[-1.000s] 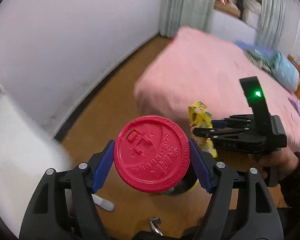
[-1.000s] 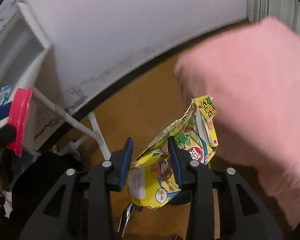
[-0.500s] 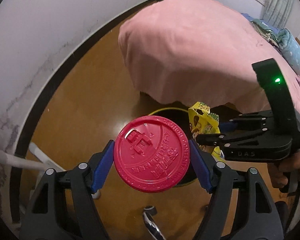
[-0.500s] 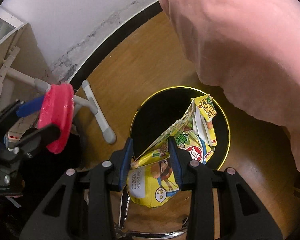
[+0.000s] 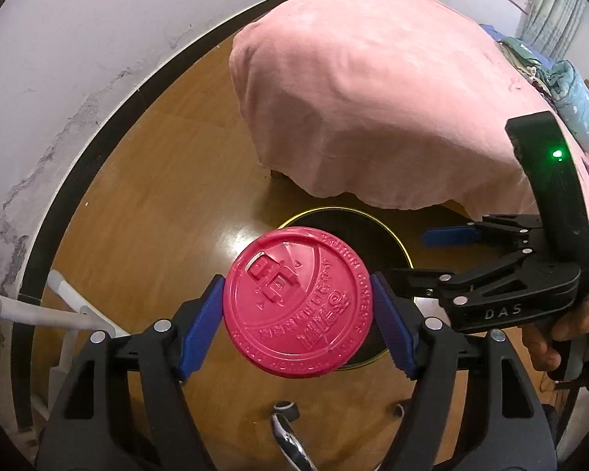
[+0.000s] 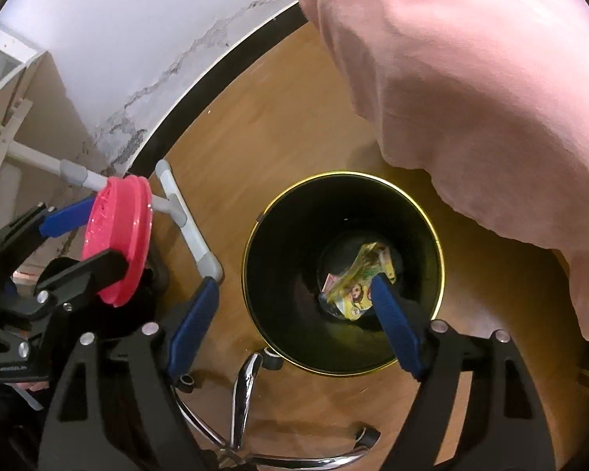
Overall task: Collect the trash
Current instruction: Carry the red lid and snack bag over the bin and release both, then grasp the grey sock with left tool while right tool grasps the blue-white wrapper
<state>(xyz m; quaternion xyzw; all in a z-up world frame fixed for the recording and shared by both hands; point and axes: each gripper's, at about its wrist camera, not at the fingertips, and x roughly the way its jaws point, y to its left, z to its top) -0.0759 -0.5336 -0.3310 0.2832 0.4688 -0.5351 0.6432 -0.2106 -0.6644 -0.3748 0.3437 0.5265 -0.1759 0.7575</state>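
Observation:
My left gripper [image 5: 297, 306] is shut on a red plastic cup lid [image 5: 297, 301], which it holds by the rim over the near edge of a black bin with a gold rim [image 5: 333, 209]. In the right wrist view the lid [image 6: 117, 241] shows edge-on at the left, left of the bin [image 6: 345, 174]. My right gripper [image 6: 294, 314] hangs above the bin, its jaws opening with nothing between them. A yellow snack bag [image 6: 357, 282] lies deep inside the bin, free of the pads. From the left wrist the right gripper [image 5: 424, 255] appears over the bin's right side.
A bed under a pink cover [image 6: 471, 78] overhangs the bin's far side. A white wall with a black baseboard [image 5: 98, 149] curves along the left. A white-grey tubular frame [image 6: 184, 216] and a chair's chrome base [image 6: 243, 388] stand close by on the wooden floor. A hand [image 5: 549, 337] holds the right gripper.
Both grippers came down over the bin. The right jaws have spread apart and the yellow snack bag has dropped from them into the bin. The left still grips the lid.

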